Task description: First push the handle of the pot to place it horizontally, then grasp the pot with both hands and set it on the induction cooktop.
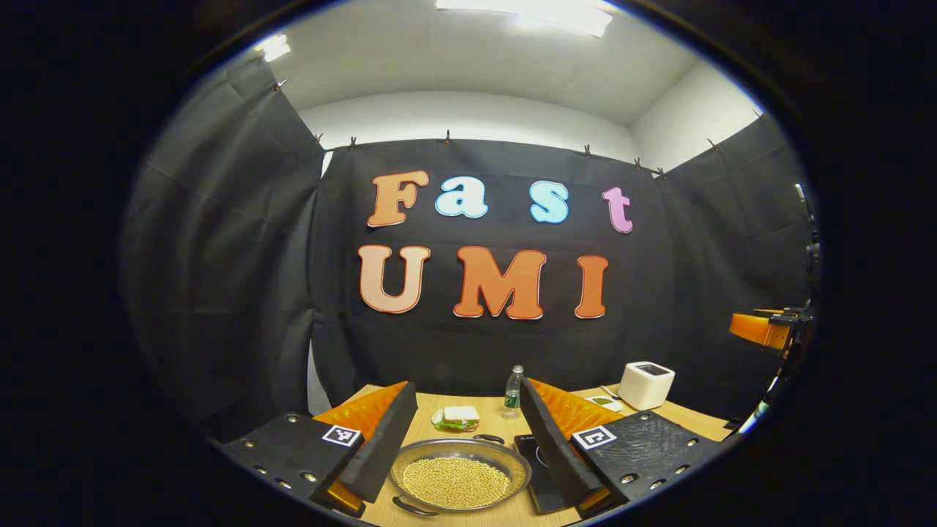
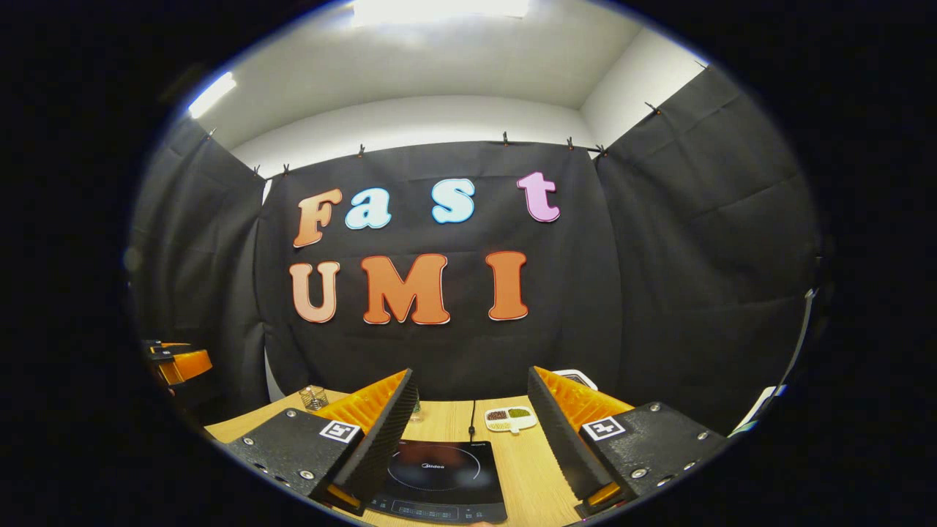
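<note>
A shallow metal pot (image 1: 457,476) filled with pale beans sits on the wooden table (image 1: 498,516), low between the fingers of my left gripper (image 1: 465,399), which is open and above it. One dark pot handle (image 1: 413,506) points toward me and the other handle (image 1: 489,439) points away. The black induction cooktop (image 1: 538,468) lies just right of the pot, partly behind a finger. In the right gripper view the cooktop (image 2: 439,472) lies under my open right gripper (image 2: 469,380), with nothing between its fingers.
Behind the pot stand a water bottle (image 1: 514,391), a wrapped sandwich (image 1: 455,417), a white box (image 1: 646,384) and a small dish (image 1: 606,401). A divided dish (image 2: 511,419), a glass (image 2: 313,397) and the cooktop's cable (image 2: 472,417) lie at the table's back.
</note>
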The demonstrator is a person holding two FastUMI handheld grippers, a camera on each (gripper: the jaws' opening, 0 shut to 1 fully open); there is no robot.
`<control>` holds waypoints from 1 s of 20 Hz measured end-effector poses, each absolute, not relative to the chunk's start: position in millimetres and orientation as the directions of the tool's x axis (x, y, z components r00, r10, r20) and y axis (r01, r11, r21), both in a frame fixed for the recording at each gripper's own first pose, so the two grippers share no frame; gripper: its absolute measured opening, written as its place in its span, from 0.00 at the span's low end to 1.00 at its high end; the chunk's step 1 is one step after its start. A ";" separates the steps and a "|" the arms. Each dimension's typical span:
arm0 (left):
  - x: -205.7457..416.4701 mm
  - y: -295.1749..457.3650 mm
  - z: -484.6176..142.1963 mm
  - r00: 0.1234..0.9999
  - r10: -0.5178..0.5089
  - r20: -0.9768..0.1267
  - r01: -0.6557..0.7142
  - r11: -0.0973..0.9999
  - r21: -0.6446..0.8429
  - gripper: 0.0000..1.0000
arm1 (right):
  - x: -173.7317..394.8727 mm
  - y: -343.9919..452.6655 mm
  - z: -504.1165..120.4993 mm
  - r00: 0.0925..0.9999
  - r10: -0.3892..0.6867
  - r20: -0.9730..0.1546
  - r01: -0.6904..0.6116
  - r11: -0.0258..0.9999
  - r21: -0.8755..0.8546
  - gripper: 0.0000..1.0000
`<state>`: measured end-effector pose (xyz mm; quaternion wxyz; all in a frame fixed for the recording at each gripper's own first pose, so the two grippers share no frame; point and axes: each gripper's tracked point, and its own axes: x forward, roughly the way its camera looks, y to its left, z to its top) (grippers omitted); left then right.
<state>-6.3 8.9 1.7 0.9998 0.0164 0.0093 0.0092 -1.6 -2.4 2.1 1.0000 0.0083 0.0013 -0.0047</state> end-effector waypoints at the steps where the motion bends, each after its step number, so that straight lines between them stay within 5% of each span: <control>1: -4.9 7.1 -0.3 1.000 0.015 -0.027 -0.014 0.999 0.035 0.90 | -2.3 -1.7 1.4 1.000 -0.007 -0.005 0.007 1.000 0.018 0.95; 9: -9.8 -0.4 6.3 1.000 -0.022 0.003 0.022 1.000 0.013 0.92 | -2.1 -4.3 2.1 1.000 -0.009 -0.004 0.009 1.000 0.018 0.95; 11: -11.4 -3.9 5.8 0.999 -0.038 0.006 0.038 0.999 0.014 0.73 | -1.6 -4.2 0.3 1.000 -0.011 -0.009 0.011 1.000 0.022 0.95; 13: -12.2 -6.2 3.6 0.999 -0.054 0.000 0.054 0.998 0.026 0.73 | -2.3 -2.2 -1.4 1.000 -0.007 -0.016 0.007 1.000 0.028 0.95; 16: -12.8 -11.6 1.2 0.997 -0.083 -0.008 0.083 0.997 -0.002 0.58 | -2.7 -2.0 -1.3 1.000 -0.004 -0.018 0.004 0.999 0.031 0.95; 20: -14.3 -0.7 -5.8 0.998 -0.058 -0.025 0.059 0.998 0.020 0.22 | -3.9 -3.5 1.5 1.000 -0.006 -0.007 0.006 0.999 0.033 0.95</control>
